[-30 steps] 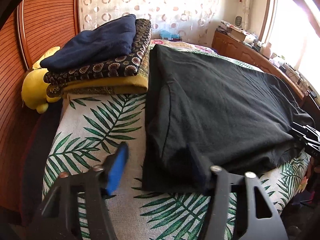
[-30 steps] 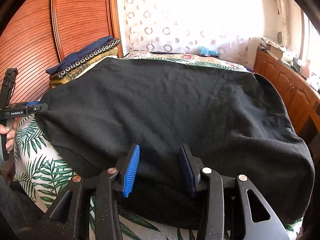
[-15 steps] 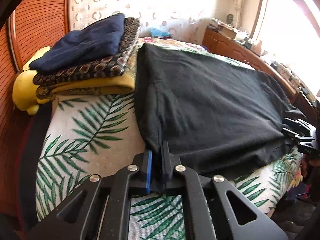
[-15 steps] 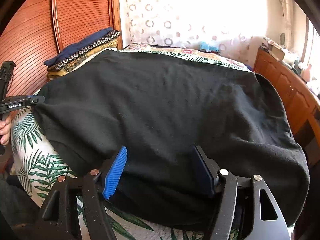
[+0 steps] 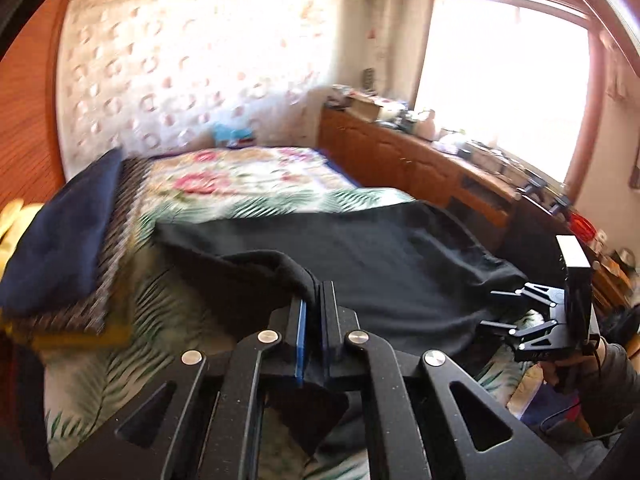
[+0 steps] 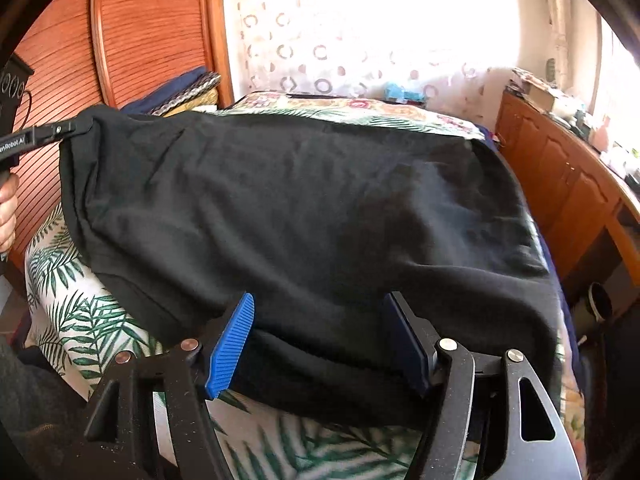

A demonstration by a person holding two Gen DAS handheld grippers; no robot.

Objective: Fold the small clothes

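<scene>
Leaf-print bed [image 6: 80, 320], black garment [image 6: 300, 208] spread.

A home bedroom — a bed [image 5: 256, 184] in leaf-print cover, folded clothes [image 5: 60, 240], a cluttered wooden sideboard [image 5: 420, 160].

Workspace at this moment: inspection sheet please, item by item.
Surface: bed with palm-leaf print cover.
Job's things: black fabric garment, one corner lifted.
Clutter: stack of folded navy, patterned and yellow cloths.
Grippers: left claw shut on the garment's corner; right claw open, fabric between its pads.
Cables: thin black cable by the left gripper.
Surroundings: wooden sideboard, sunlit window.
</scene>
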